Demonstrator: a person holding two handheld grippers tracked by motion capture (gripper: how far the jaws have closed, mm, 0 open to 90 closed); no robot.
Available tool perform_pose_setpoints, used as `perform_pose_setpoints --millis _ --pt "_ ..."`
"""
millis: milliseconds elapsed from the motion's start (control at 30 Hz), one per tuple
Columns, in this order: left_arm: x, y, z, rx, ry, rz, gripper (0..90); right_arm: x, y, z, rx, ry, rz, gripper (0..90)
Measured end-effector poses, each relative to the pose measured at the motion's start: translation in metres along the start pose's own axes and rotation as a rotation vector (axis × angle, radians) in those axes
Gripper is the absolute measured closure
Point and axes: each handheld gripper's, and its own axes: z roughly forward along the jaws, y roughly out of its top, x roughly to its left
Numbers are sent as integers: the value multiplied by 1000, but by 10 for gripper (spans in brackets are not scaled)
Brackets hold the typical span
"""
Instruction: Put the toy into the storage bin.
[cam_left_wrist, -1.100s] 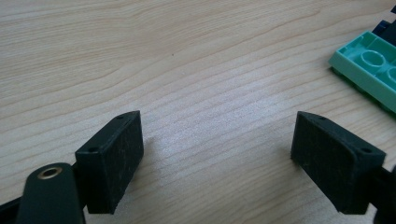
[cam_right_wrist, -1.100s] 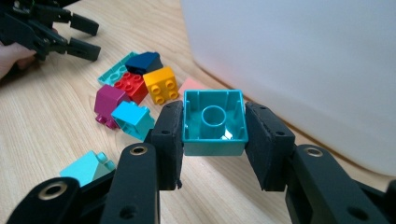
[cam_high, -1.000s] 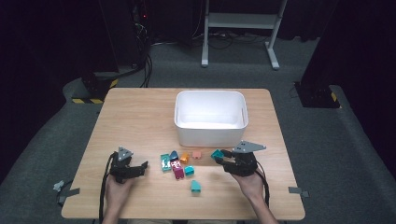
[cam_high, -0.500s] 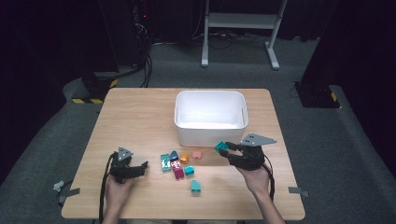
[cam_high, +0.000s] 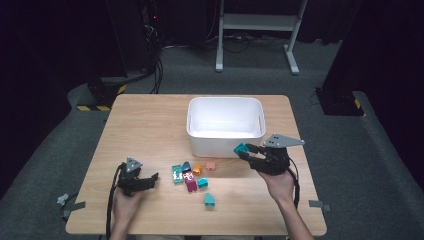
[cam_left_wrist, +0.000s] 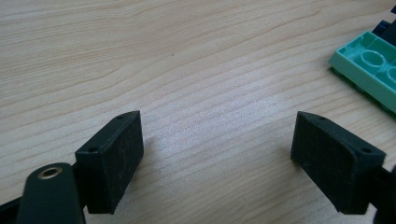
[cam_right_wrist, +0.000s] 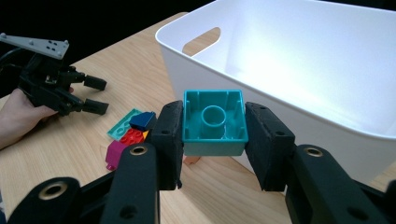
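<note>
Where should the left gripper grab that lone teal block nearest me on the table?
Grip the teal block across its two flat side walls, coming straight down from above: it sits alone, apart from the pile, so the open left gripper gets room on both sides.

A teal building block (cam_right_wrist: 214, 122) is clamped between the black pads of the right claw (cam_right_wrist: 214, 140). The bin (cam_high: 226, 125) is white, the worktop (cam_high: 150, 120) pale wood-grained. Mint green (cam_left_wrist: 369, 63), dark blue (cam_right_wrist: 142, 119), red (cam_right_wrist: 133, 136) and magenta (cam_right_wrist: 114, 153) blocks are seen beside it.
</note>
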Motion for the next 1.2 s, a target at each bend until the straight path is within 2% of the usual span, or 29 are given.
perform_pose_setpoints --millis 567,900,1033,1200 --pt "0 0 0 -1 0 -1 171 -10 25 -5 -21 -9 7 590" --pt "0 0 0 -1 0 -1 171 -22 39 -2 -32 -34 19 590" --pt "0 0 0 0 0 0 170 -24 43 1 -25 -42 15 590" --pt "0 0 0 0 0 3 171 -31 49 9 -12 -52 36 590"
